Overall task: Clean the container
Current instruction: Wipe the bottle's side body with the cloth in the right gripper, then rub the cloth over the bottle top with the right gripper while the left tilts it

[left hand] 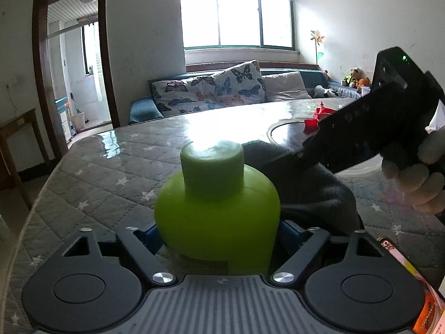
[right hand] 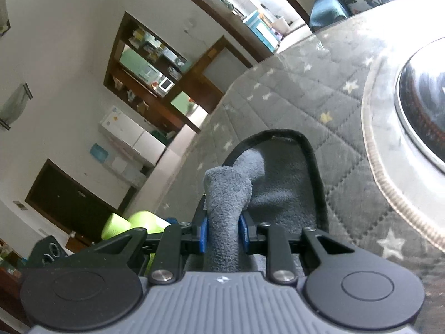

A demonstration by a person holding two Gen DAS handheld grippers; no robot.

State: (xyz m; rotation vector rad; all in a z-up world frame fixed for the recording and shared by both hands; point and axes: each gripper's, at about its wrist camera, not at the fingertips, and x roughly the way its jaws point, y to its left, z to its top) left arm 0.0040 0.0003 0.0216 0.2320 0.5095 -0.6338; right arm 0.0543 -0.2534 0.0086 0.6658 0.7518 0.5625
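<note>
A lime-green bottle [left hand: 217, 211] with a round cap fills the middle of the left wrist view, upright, with my left gripper [left hand: 219, 235] shut on its body. Behind it to the right hangs a grey cloth [left hand: 319, 194], held under the black body of the right gripper [left hand: 370, 128], which a hand [left hand: 417, 178] grips. In the right wrist view my right gripper [right hand: 224, 235] is shut on a bunched fold of the grey cloth [right hand: 226, 203], whose dark-edged flap spreads ahead. The green bottle [right hand: 133, 224] shows low at the left there.
A table with a grey quilted star-pattern cover [left hand: 111, 178] lies below both grippers. A dark round glass turntable [right hand: 422, 97] sits in its middle, with a red object [left hand: 317, 119] on it. A phone-like item [left hand: 411, 275] lies at the near right. A sofa with cushions [left hand: 222, 89] stands beyond.
</note>
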